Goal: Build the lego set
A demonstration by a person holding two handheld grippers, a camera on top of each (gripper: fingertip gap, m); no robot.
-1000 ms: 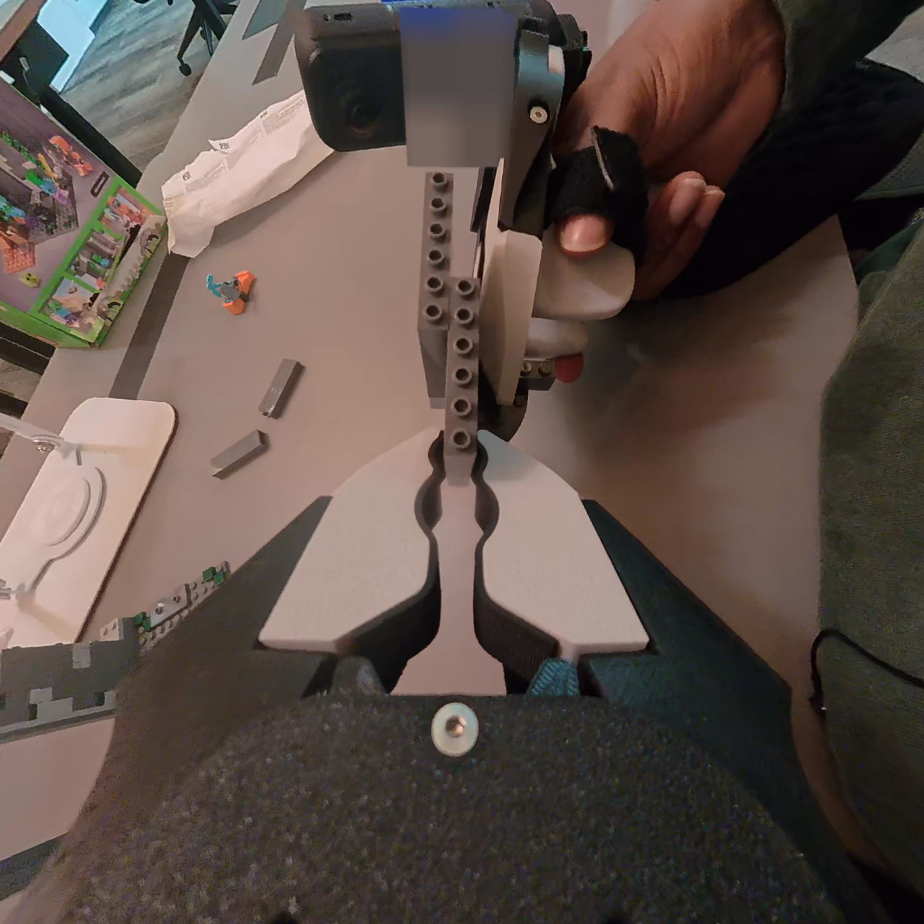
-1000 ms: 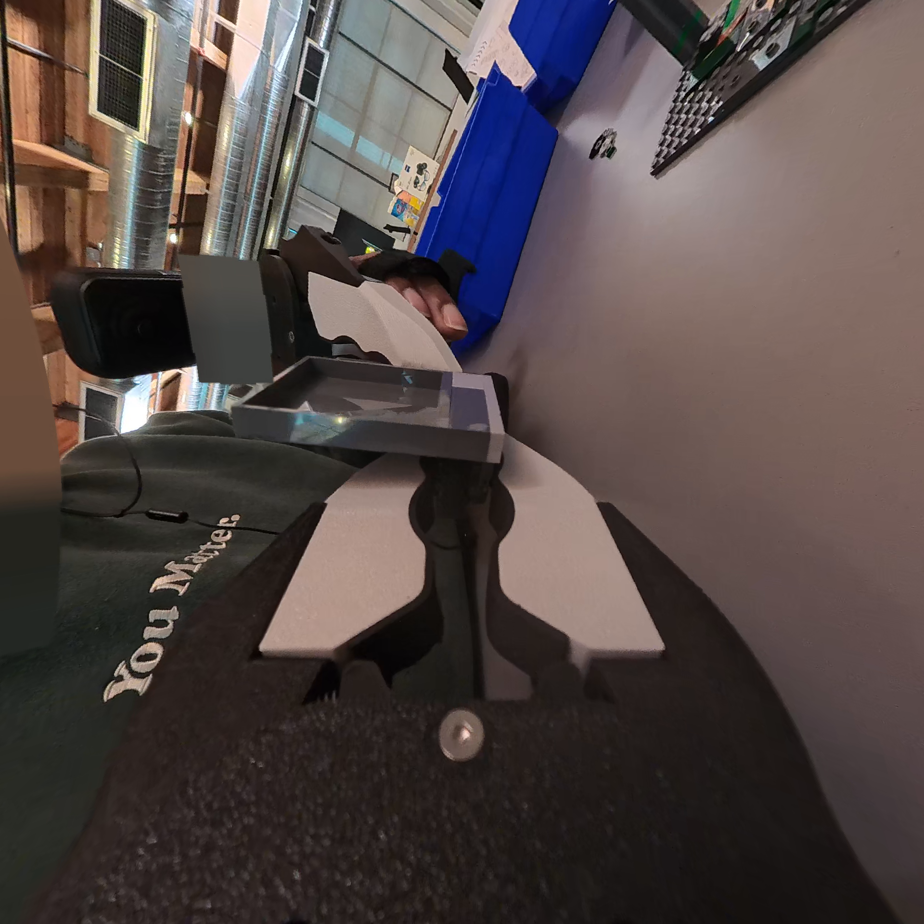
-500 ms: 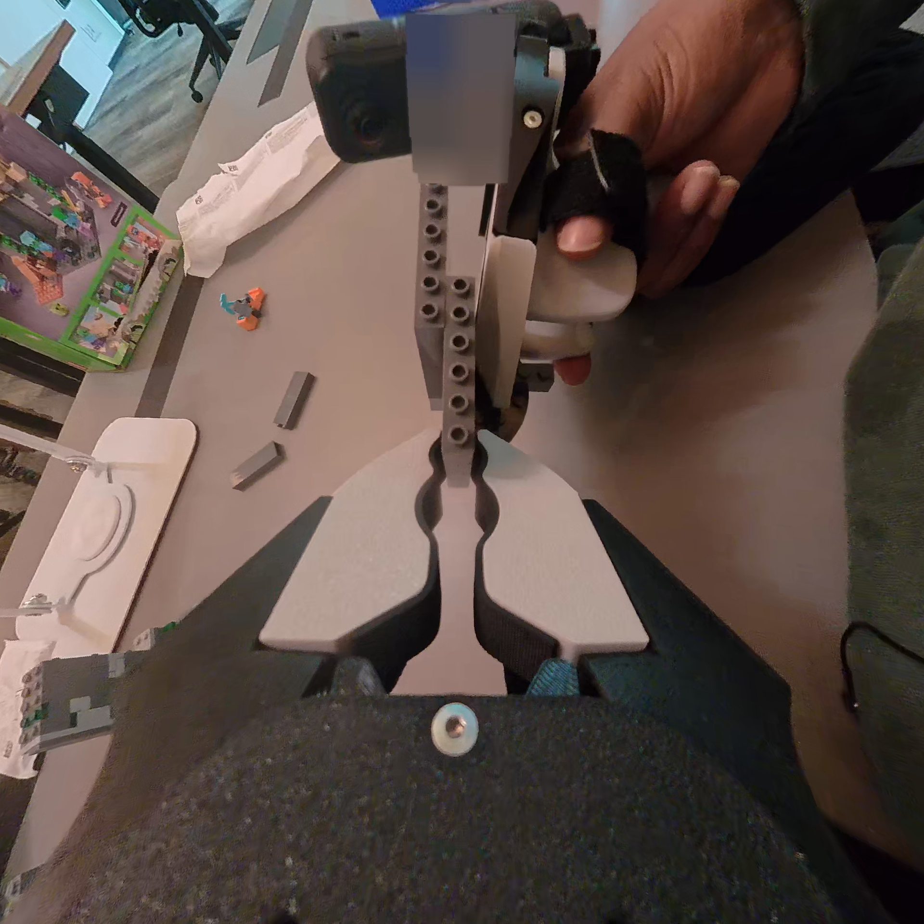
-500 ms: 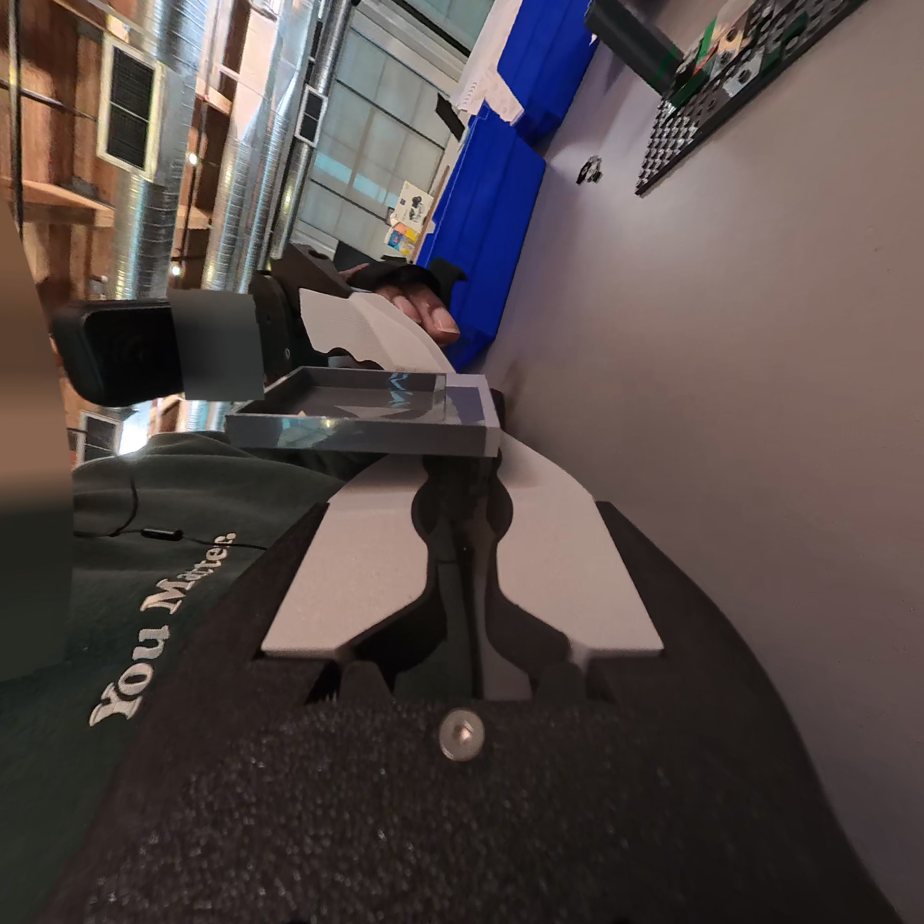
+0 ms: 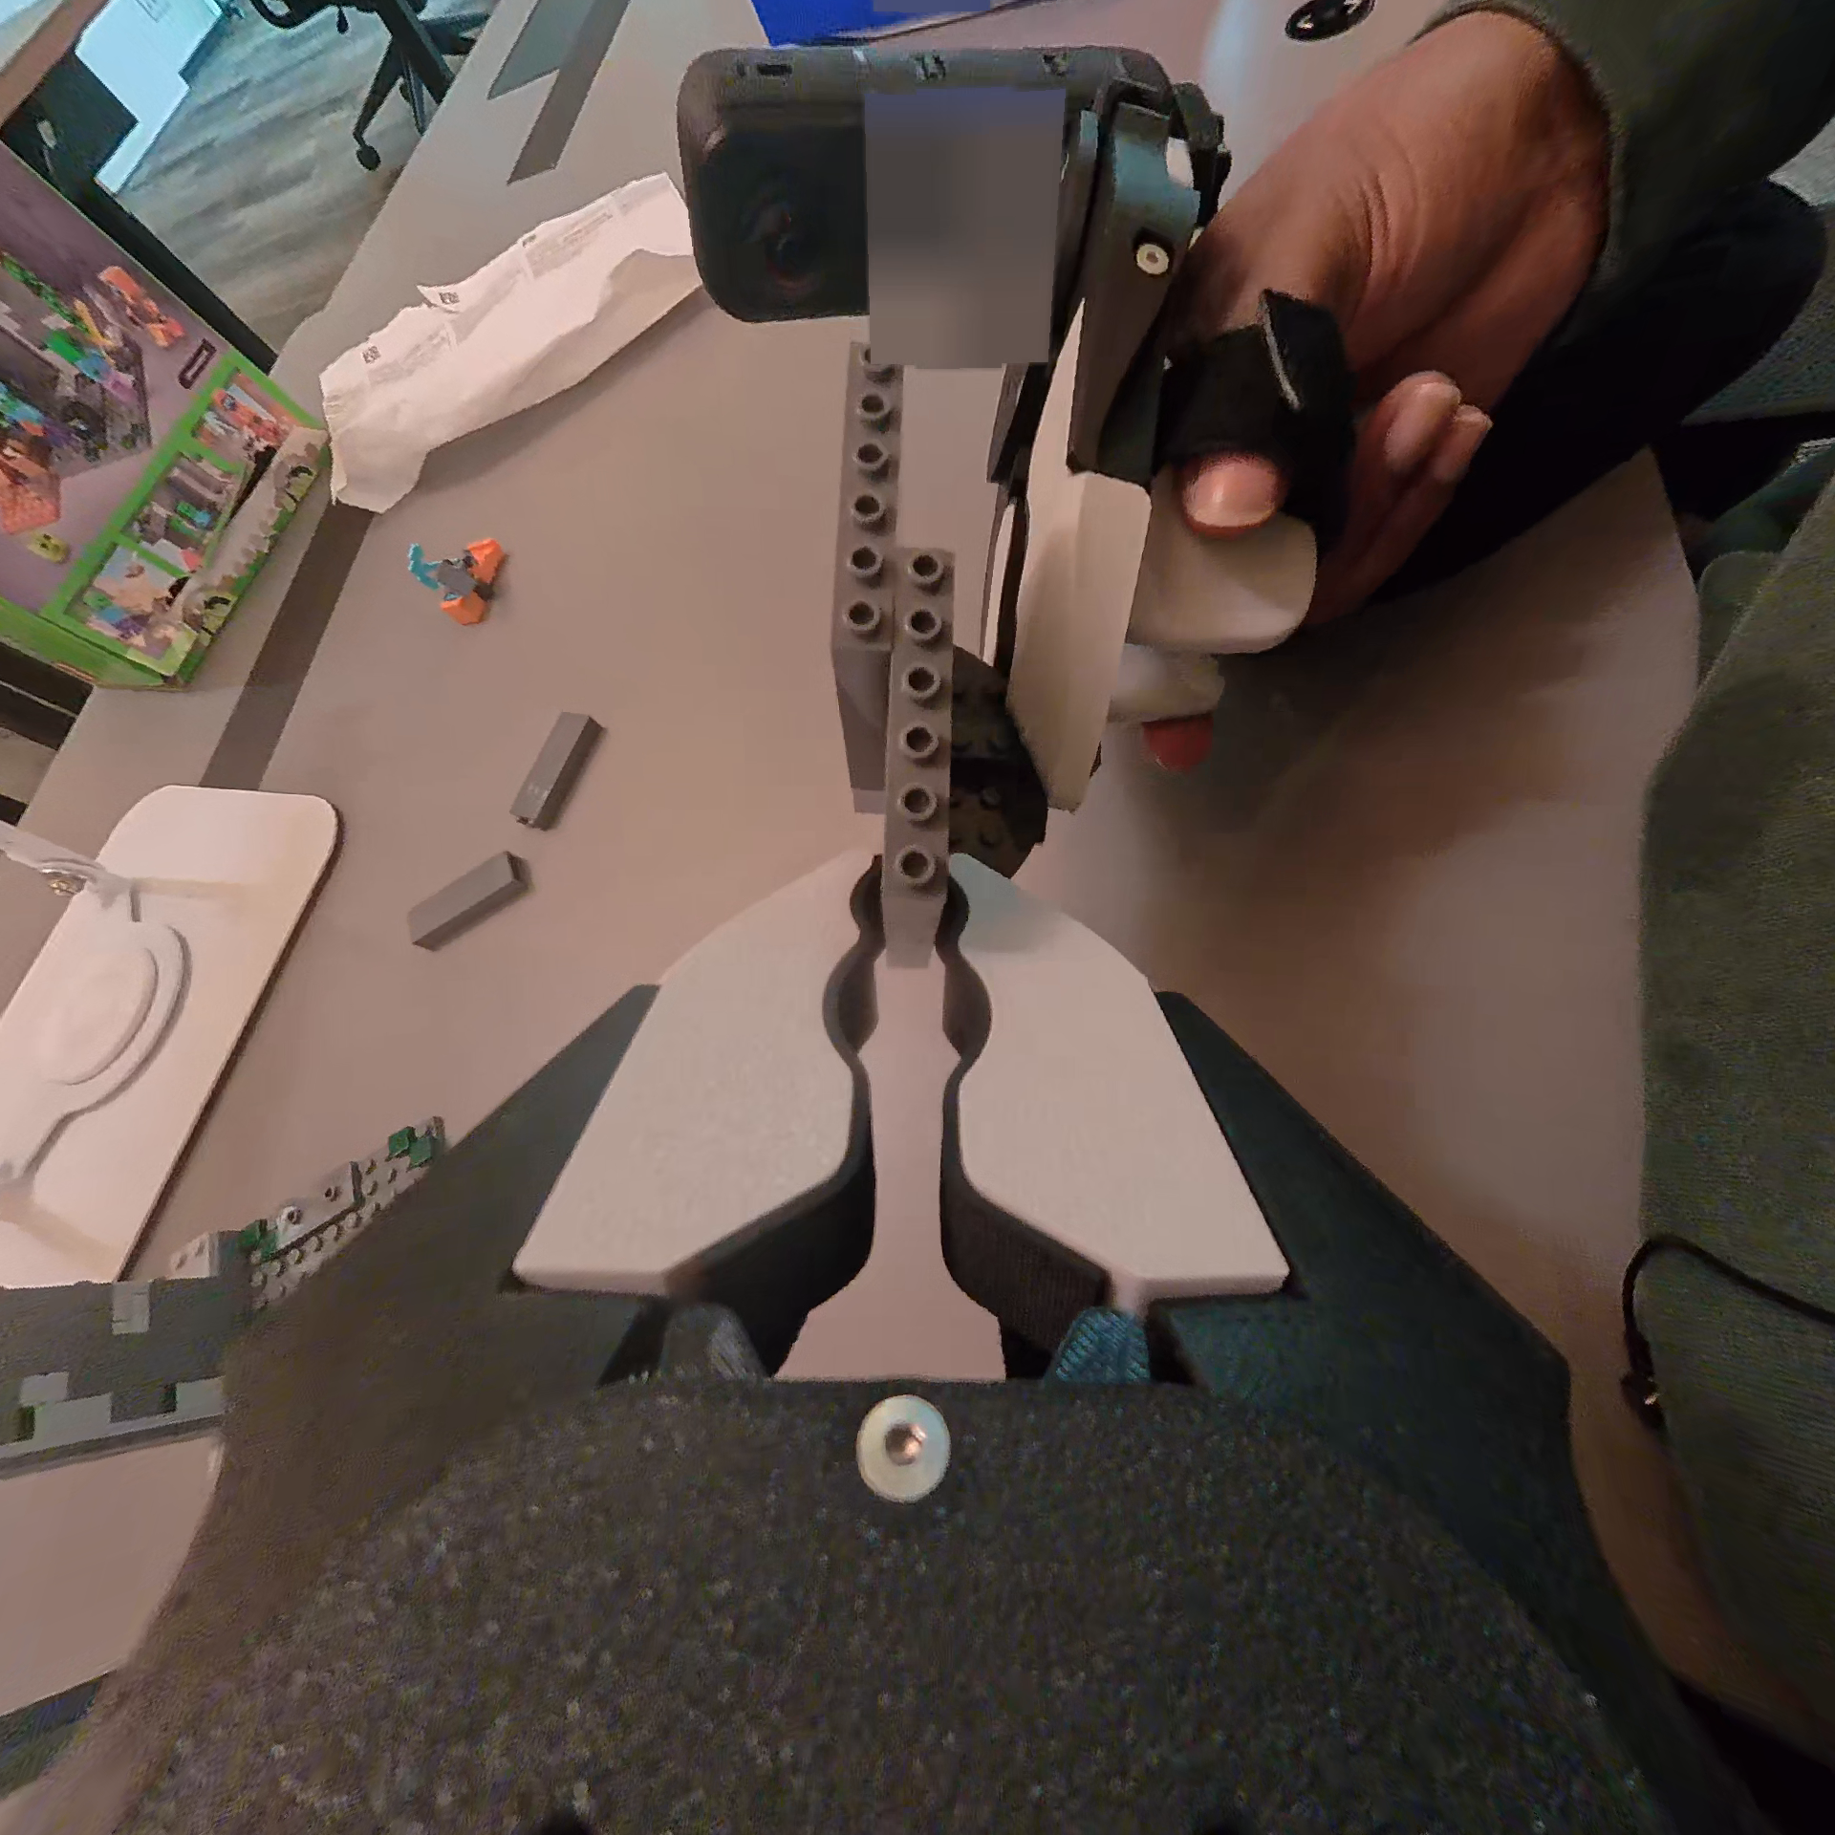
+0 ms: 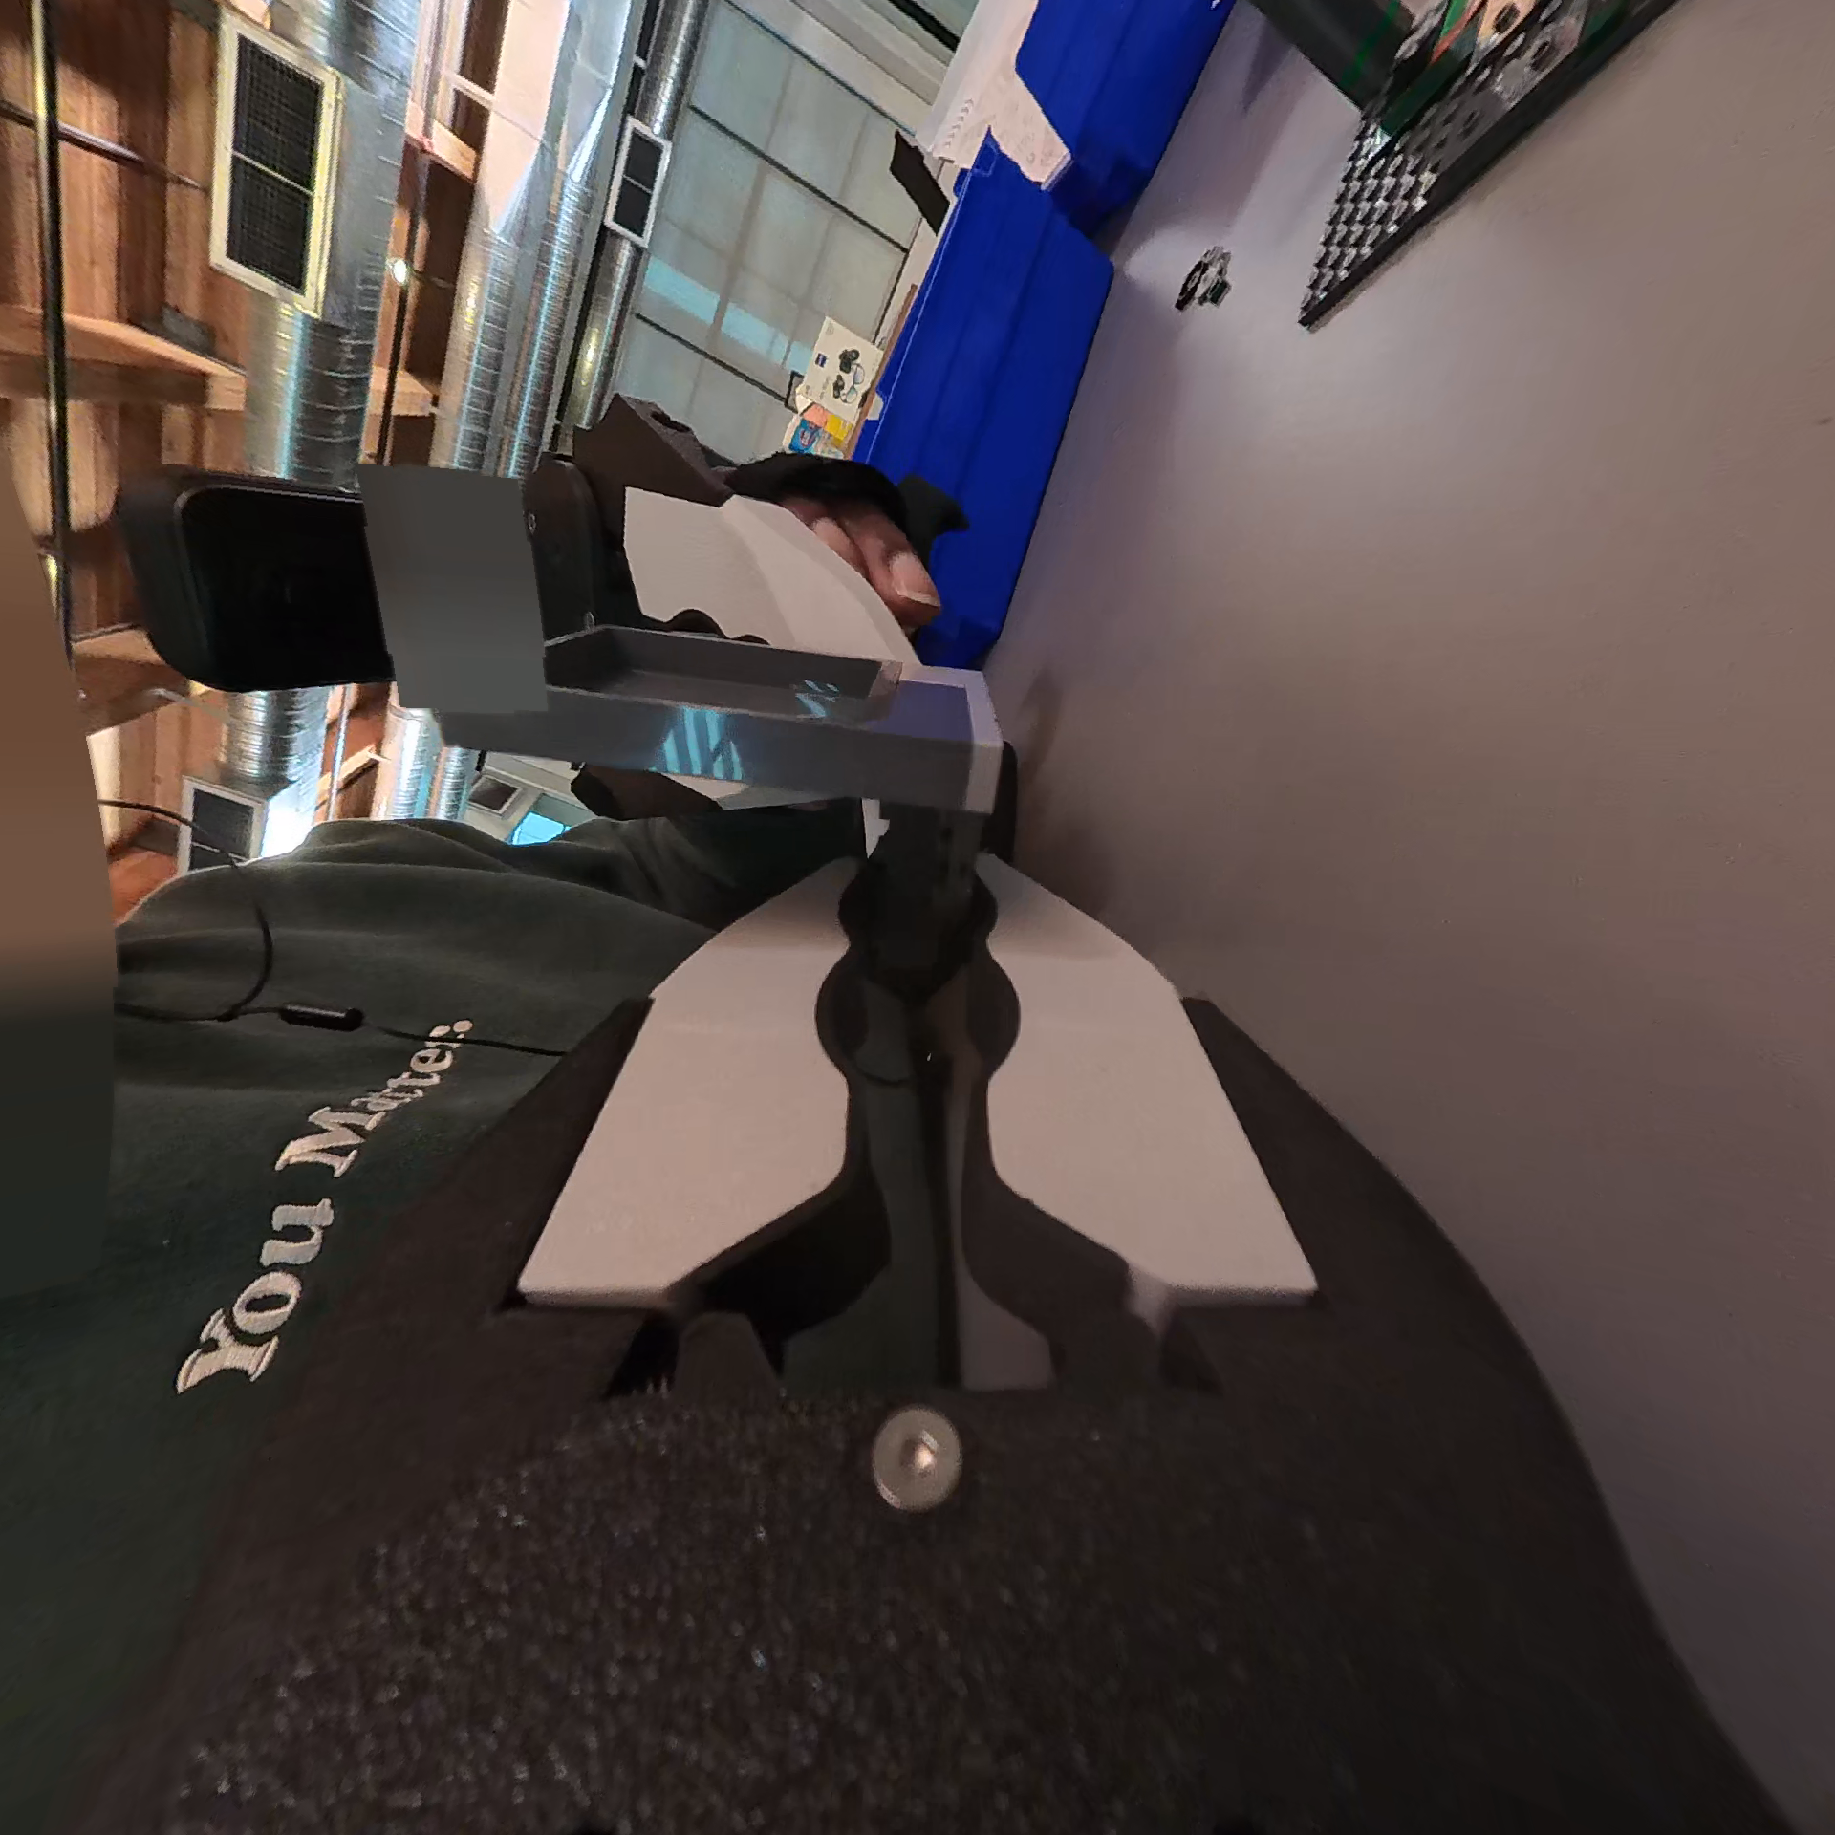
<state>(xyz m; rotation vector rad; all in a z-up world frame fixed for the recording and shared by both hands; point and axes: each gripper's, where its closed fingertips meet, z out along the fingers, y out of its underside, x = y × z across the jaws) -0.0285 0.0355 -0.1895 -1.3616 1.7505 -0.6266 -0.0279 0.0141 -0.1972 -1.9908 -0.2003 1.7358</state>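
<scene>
My left gripper (image 5: 914, 884) is shut on the end of a long grey studded brick (image 5: 918, 715), held above the table. A second grey brick (image 5: 866, 516) is joined to its left side, offset farther away. My right gripper (image 6: 918, 879) is shut on a small dark studded piece (image 5: 983, 784) that sits against the right side of the grey bricks. The right gripper's white fingers (image 5: 1067, 635) show in the left wrist view, with a hand behind them. In the right wrist view the grey bricks (image 6: 745, 735) lie crosswise just past my fingertips.
On the grey table lie two loose grey bricks (image 5: 556, 770) (image 5: 467, 899), a small orange and teal figure (image 5: 462, 576), a white paper bag (image 5: 496, 328), the set's box (image 5: 109, 477), a white board (image 5: 149, 993) and a partly built grey structure (image 5: 129, 1331). Blue bins (image 6: 993, 397) and a black baseplate (image 6: 1390, 218) stand farther off.
Both grippers keep their hold and have shifted slightly together. In the right wrist view the grey bricks sit a little farther from my fingertips, and the dark piece shows between them.
</scene>
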